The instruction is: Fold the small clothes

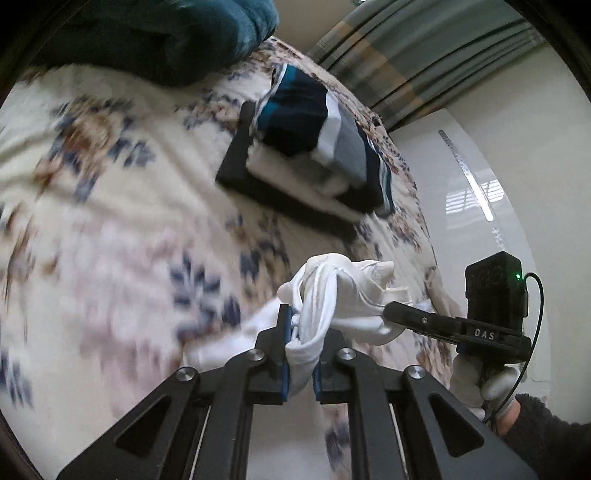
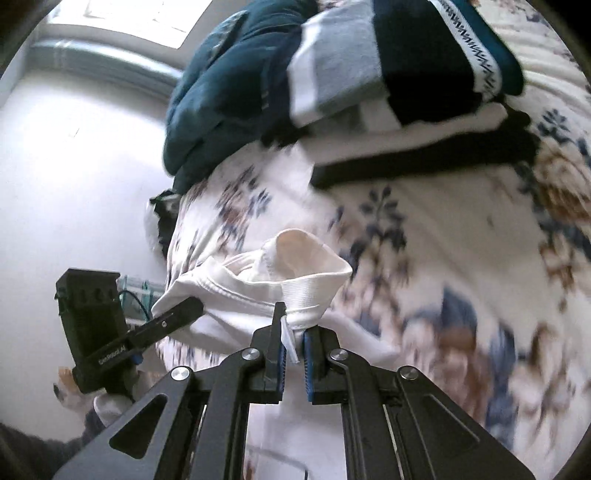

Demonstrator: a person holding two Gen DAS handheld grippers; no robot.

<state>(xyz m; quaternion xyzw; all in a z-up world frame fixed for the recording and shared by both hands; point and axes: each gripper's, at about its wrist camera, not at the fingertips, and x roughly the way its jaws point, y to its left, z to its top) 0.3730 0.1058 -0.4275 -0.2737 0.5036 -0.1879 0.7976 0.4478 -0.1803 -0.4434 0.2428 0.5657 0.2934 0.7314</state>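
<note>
A small white garment point(image 1: 343, 295) hangs bunched between both grippers above the floral bedspread point(image 1: 110, 206). My left gripper point(image 1: 301, 332) is shut on one bunched edge of it. My right gripper point(image 2: 293, 332) is shut on the opposite edge of the white garment point(image 2: 258, 284). In the left wrist view the right gripper point(image 1: 391, 312) comes in from the right and bites the cloth. In the right wrist view the left gripper point(image 2: 195, 304) comes in from the left and bites it too.
A stack of folded clothes point(image 1: 314, 147), dark and striped pieces over white and black ones, lies farther back on the bed, also in the right wrist view point(image 2: 399, 74). A teal blanket point(image 1: 166, 33) is bunched beyond it. The bed edge and white floor point(image 1: 498, 184) are to the right.
</note>
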